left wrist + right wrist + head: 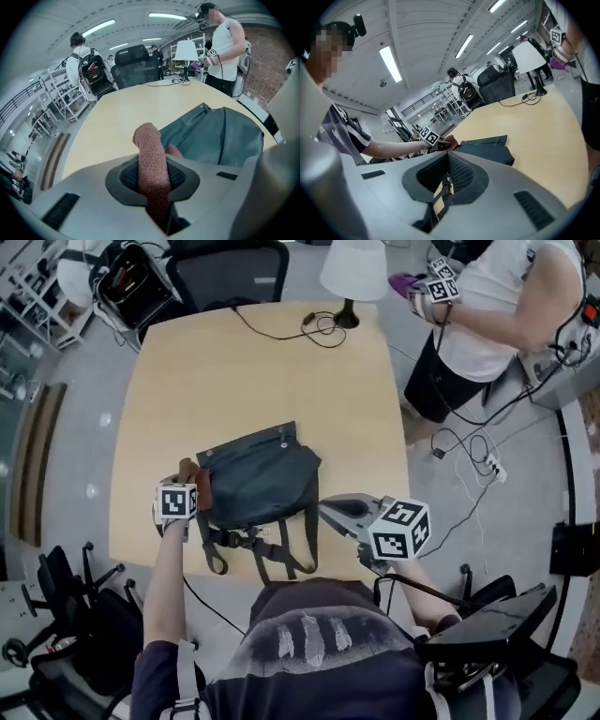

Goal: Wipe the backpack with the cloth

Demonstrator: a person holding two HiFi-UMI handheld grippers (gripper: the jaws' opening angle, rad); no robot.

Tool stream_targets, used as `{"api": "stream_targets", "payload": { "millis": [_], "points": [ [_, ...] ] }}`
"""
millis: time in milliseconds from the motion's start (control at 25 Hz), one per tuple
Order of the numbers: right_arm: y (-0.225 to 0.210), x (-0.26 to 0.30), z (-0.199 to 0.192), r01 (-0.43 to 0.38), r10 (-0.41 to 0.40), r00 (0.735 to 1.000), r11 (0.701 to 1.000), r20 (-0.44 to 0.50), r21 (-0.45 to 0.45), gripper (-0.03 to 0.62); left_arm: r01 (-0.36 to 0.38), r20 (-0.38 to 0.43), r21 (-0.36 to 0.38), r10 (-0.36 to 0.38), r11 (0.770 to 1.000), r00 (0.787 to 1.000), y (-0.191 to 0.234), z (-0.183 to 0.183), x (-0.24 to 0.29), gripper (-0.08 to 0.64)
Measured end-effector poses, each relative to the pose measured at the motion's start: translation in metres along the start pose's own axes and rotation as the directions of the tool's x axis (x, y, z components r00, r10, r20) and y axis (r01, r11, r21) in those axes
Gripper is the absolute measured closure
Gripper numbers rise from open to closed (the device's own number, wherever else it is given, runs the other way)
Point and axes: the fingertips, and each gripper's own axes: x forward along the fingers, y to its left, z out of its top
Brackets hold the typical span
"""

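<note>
Cloth [151, 161] in left claw [190, 482], beside backpack [261, 474]

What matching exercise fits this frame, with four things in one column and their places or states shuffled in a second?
Column one:
1. cloth
2. backpack
3. lamp
4. right gripper

Column two:
A. stands at the far edge of the table
B. open, jaws apart
C. clamped in the left gripper
D. lies flat towards the table's near edge

Pairs: 1-C, 2-D, 3-A, 4-B
</note>
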Motion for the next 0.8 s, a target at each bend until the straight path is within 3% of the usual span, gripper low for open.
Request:
{"api": "stream_targets", "payload": {
  "millis": [240,440,680,760,800],
  "points": [
    [-0.005,-0.004,-0.004,-0.029,0.029,1.000,1.000,-0.003,-0.007,0.588,0.096,0.017,-0.003,-0.096,0.995,0.995,-0.062,0.012,0.014,0.492],
    [-0.020,-0.029,-0.008,-0.013,0.013,1.000,1.000,0.012,0.010,0.588,0.180,0.003,0.030,-0.180,0.983,0.984,-0.134,0.045,0.023,0.492],
    [-0.039,-0.074,-0.018,0.051,-0.054,0.997,0.997,0.058,0.051,0.588,0.281,-0.009,0.189,-0.284,0.941,0.959,-0.232,0.098,0.036,0.492],
    [-0.043,-0.087,-0.020,0.066,-0.071,0.995,0.996,0.075,0.066,0.588,0.346,-0.003,0.235,-0.355,0.908,0.935,-0.268,0.114,0.028,0.492],
    [-0.046,-0.093,-0.021,0.072,-0.078,0.994,0.995,0.083,0.074,0.588,0.393,0.007,0.245,-0.407,0.886,0.913,-0.287,0.121,0.021,0.492]
  ]
}}
